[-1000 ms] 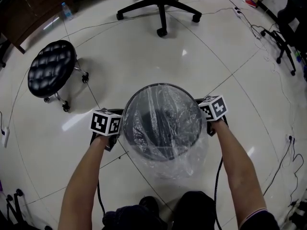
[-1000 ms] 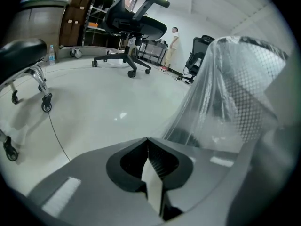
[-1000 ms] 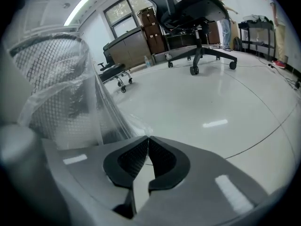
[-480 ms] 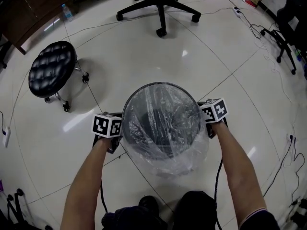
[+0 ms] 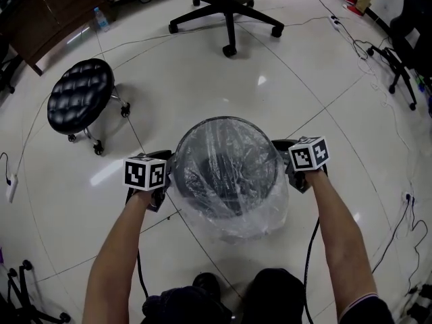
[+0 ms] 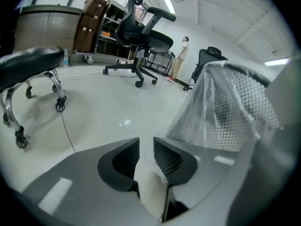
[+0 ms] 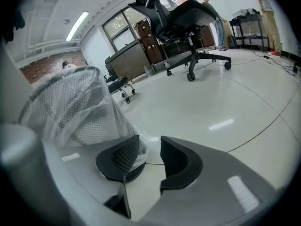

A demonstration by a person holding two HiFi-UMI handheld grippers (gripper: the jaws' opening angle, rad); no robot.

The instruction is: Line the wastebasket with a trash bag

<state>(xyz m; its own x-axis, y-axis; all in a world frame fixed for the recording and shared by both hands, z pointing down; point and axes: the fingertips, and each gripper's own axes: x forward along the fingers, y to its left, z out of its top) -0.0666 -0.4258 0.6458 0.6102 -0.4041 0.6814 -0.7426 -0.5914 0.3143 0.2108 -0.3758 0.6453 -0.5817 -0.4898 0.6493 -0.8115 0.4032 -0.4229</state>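
Observation:
A black mesh wastebasket (image 5: 202, 181) stands on the floor between my hands, a clear trash bag (image 5: 229, 218) folded over its rim and hanging down its outside. My left gripper (image 5: 164, 159) is at the basket's left side. Its jaws are opening, and in the left gripper view (image 6: 146, 145) a loose fold of bag film lies in the gap without being pressed. My right gripper (image 5: 282, 147) is at the basket's right side, its jaws also opening. In the right gripper view (image 7: 149, 147) the film brushes the left jaw and the gap shows bare floor. The bagged mesh wall (image 6: 230, 112) (image 7: 70, 107) fills one side of each gripper view.
A black cushioned stool on castors (image 5: 79, 96) stands to the far left. An office chair's star base (image 5: 228, 15) is straight ahead. A water bottle (image 5: 101, 19) sits by a dark cabinet, and cables (image 5: 378, 66) trail along the right. Glossy tiled floor surrounds the basket.
Both grippers have shifted slightly outward from the basket's sides. The bag's loose skirt now hangs a bit closer against the basket's near side.

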